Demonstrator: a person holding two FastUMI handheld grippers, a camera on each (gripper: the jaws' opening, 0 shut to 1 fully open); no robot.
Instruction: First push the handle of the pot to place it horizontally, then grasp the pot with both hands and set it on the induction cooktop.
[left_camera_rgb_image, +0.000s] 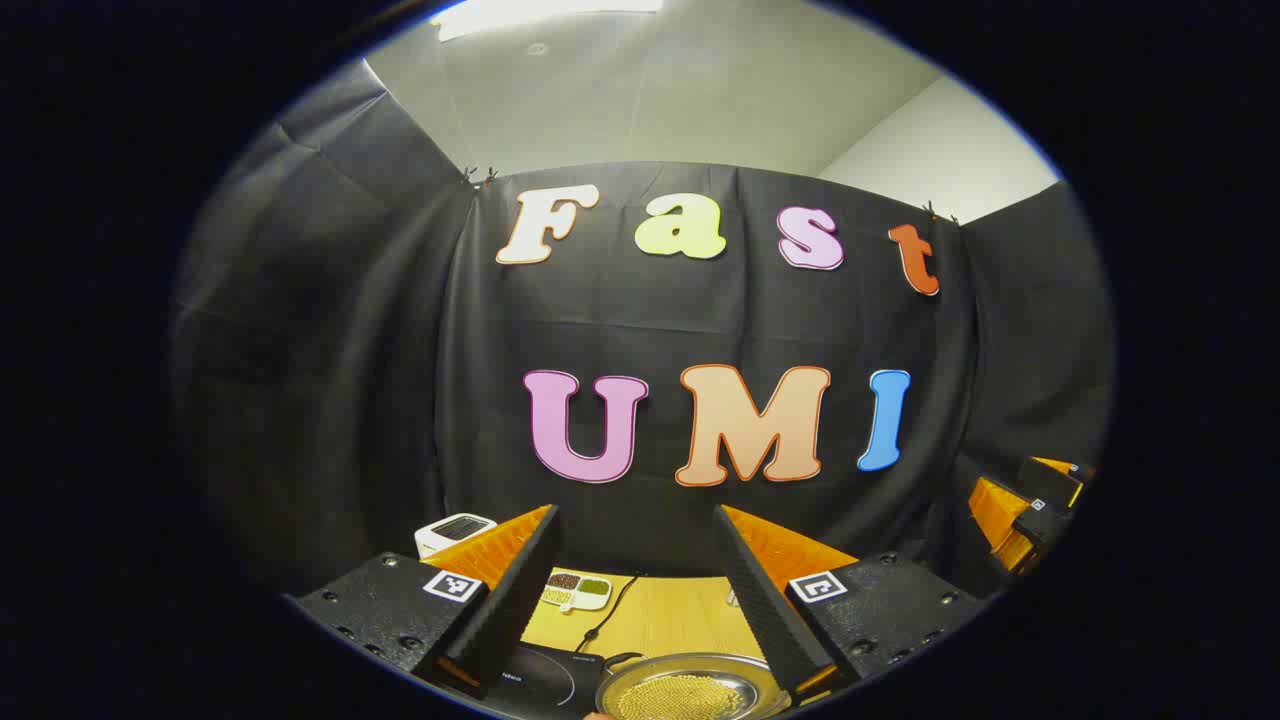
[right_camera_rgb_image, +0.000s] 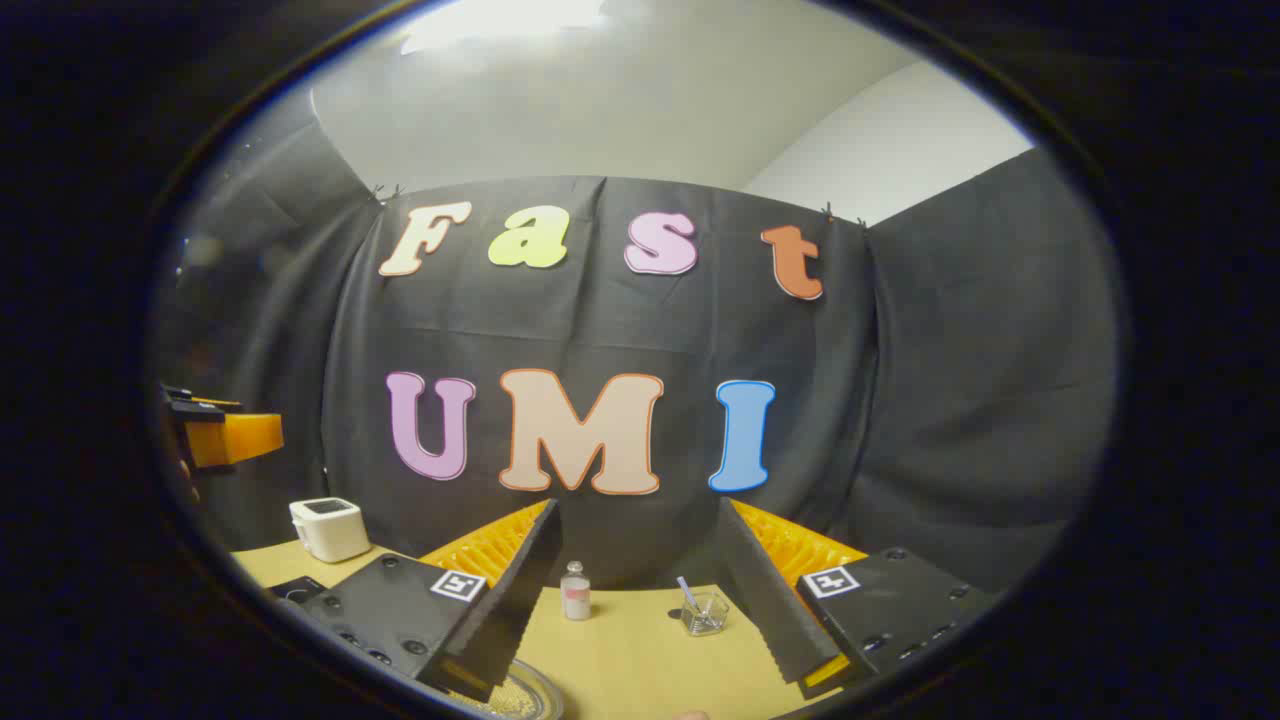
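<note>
One pot (left_camera_rgb_image: 690, 690) of yellow beads sits low between the wide-open left gripper (left_camera_rgb_image: 637, 590) fingers, beside one cooktop (left_camera_rgb_image: 545, 680); both cut off, pot handle unclear. Right gripper (right_camera_rgb_image: 637, 590) gapes too, gripping nothing, above one bottle (right_camera_rgb_image: 574, 590) and one glass (right_camera_rgb_image: 704, 611).

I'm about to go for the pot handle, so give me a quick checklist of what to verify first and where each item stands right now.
1. Left gripper open: ok, fingers spread, nothing between them.
2. Right gripper open: ok, fingers spread and empty.
3. Pot located: ok, at the bottom of the left gripper view, with small yellow beads inside.
4. Pot handle position: cannot tell, cut off at the lower edge.
5. Induction cooktop free: ok for the visible part, just left of the pot.
6. Cooktop cord out of the way: ok, trailing back across the table.
</note>
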